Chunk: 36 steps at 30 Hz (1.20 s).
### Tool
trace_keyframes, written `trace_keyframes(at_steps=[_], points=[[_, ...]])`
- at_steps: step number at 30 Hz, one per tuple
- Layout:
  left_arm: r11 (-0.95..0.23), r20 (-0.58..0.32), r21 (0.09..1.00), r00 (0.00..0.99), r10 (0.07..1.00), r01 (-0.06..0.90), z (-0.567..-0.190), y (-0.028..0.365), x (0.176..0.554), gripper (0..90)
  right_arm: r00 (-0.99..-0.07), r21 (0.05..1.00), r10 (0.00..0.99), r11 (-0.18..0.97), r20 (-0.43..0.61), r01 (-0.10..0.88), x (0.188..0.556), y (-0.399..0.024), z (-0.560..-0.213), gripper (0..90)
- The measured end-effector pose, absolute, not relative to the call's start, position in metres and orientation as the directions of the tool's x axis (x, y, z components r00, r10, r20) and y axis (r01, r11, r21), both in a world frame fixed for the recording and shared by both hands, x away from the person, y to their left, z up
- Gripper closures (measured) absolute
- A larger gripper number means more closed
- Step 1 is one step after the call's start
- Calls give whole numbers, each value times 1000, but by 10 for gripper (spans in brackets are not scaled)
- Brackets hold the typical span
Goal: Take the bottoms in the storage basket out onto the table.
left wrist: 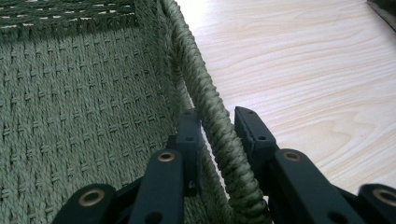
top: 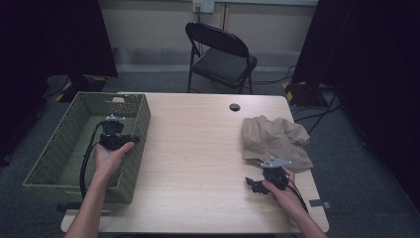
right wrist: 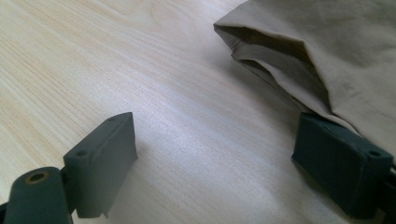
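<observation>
Spanning most of the high view, the pale wooden table (top: 198, 148) carries everything in play. At its left end sits the green woven basket (top: 74, 144), partly overhanging the edge. Toward the right end lies the crumpled beige cloth (top: 275, 139). The left gripper (top: 119, 141) is at the basket's table-side wall, and in the left gripper view its two black jaws straddle the corded rim (left wrist: 212, 116), one inside the basket and one outside; they seem clamped on it, though contact on the outer side is hard to confirm. The right gripper (top: 257, 184) rests low over the table just in front of the cloth, jaws spread wide with nothing between them, one jaw right beside the cloth's folded edge (right wrist: 280, 60).
</observation>
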<state>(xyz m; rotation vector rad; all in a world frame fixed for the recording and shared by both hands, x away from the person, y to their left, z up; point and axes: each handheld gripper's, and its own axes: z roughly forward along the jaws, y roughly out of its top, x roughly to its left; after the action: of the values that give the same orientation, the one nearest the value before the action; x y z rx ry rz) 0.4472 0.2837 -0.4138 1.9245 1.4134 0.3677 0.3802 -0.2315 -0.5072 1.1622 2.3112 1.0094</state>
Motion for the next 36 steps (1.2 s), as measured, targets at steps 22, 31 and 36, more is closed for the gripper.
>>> trace_keyframes(at_steps=[22,31,36], points=[[-129,-194,675,343,919,727,-413,285,451,732,-596,734,803,407,-4,544,381,-231,-507,119],[-148,-160,681,343,926,717,-413,284,450,681,-596,733,803,407,-4,544,381,-231,-507,118],[-166,-107,684,322,941,710,-410,282,447,610,-596,733,803,408,-5,544,381,-231,-507,118]])
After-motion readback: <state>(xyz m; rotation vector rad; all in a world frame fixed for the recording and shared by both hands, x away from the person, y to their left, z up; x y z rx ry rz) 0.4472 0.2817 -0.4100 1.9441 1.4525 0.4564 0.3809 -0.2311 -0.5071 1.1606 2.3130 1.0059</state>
